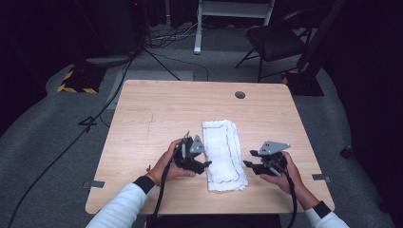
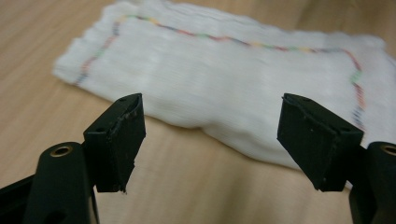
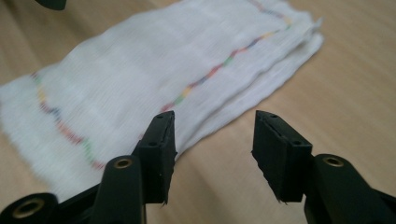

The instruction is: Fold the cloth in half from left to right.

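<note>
A folded white towel (image 1: 222, 153) with a wavy multicoloured stitched line lies flat on the wooden table (image 1: 157, 109), long side running away from the person. My left gripper (image 1: 207, 164) sits just off the towel's left edge, pointing toward it. In the left gripper view the towel (image 2: 224, 74) lies beyond the jaws (image 2: 212, 140), which stand wide apart over bare wood with nothing between them. My right gripper (image 1: 247, 164) is just off the towel's right edge. In the right gripper view its jaws (image 3: 212, 156) are open beside the towel (image 3: 154, 70), empty.
A round grommet hole (image 1: 240, 95) sits near the table's far edge. Beyond the table stand a dark chair (image 1: 278, 42), a white frame (image 1: 233, 14) and floor cables (image 1: 95, 118). Bare wood lies left and right of the towel.
</note>
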Demonstrator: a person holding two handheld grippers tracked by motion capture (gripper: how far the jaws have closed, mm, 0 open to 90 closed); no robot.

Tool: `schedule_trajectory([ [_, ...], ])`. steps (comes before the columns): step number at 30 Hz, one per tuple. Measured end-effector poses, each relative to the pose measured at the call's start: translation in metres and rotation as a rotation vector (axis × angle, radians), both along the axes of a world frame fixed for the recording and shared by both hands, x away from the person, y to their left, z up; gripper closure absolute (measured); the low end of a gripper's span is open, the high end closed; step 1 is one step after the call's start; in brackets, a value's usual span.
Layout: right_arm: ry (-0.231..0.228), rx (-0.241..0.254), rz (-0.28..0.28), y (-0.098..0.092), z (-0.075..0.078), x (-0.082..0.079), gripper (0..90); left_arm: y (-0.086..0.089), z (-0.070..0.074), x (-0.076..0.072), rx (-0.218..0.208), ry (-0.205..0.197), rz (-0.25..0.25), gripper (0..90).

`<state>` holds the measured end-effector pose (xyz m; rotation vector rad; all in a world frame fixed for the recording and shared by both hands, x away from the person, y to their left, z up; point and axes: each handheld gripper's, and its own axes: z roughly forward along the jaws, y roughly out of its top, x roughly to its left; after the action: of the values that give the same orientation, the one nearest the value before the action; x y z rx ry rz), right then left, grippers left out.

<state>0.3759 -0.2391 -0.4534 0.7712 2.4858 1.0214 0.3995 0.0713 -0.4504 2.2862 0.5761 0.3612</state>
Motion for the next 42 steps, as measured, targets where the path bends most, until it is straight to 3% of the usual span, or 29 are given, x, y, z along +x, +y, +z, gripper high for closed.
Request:
schedule_trajectory([
  [2, -0.021, 0.009, -0.017, 0.005, 0.005, 0.019, 46.5, 0.001, 0.001, 0.016, -0.009, -0.011, 0.046, 24.0],
  [4, -0.015, 0.035, -0.033, 0.011, 0.008, 0.038, 45.5, 0.001, 0.000, 0.035, -0.014, 0.009, 0.081, 23.9],
  [7, -0.027, 0.017, -0.055, 0.021, 0.008, 0.066, 44.6, -0.002, -0.005, 0.063, -0.017, 0.035, 0.124, 23.9],
  [12, 0.017, 0.039, -0.076, 0.035, 0.001, 0.105, 43.7, -0.008, -0.016, 0.100, -0.046, 0.080, 0.202, 24.2],
  [17, 0.060, 0.026, -0.126, 0.045, -0.013, 0.134, 43.2, -0.017, -0.029, 0.121, -0.014, 0.101, 0.240, 24.2],
  [21, 0.082, 0.024, -0.157, 0.048, -0.020, 0.149, 43.6, -0.020, -0.037, 0.128, -0.020, 0.117, 0.255, 23.0],
  [25, 0.100, 0.012, -0.191, 0.046, -0.026, 0.160, 43.0, -0.023, -0.046, 0.134, -0.009, 0.126, 0.249, 19.6],
  [27, 0.119, 0.011, -0.198, 0.043, -0.030, 0.165, 41.9, -0.021, -0.049, 0.138, -0.037, 0.144, 0.248, 16.2],
  [29, 0.122, -0.004, -0.177, 0.043, -0.034, 0.168, 42.9, -0.019, -0.051, 0.139, -0.046, 0.137, 0.234, 15.1],
  [34, 0.161, 0.052, -0.145, 0.038, -0.037, 0.172, 48.1, -0.017, -0.052, 0.142, -0.052, 0.128, 0.179, 16.4],
  [36, 0.168, 0.059, -0.130, 0.038, -0.037, 0.172, 56.5, -0.016, -0.051, 0.143, -0.058, 0.131, 0.139, 20.2],
  [38, 0.176, 0.060, -0.103, 0.040, -0.036, 0.172, 64.5, -0.016, -0.050, 0.144, -0.071, 0.132, 0.098, 32.0],
  [42, 0.200, 0.084, -0.082, 0.039, -0.037, 0.173, 73.9, -0.019, -0.047, 0.146, -0.069, 0.153, 0.078, 48.4],
])
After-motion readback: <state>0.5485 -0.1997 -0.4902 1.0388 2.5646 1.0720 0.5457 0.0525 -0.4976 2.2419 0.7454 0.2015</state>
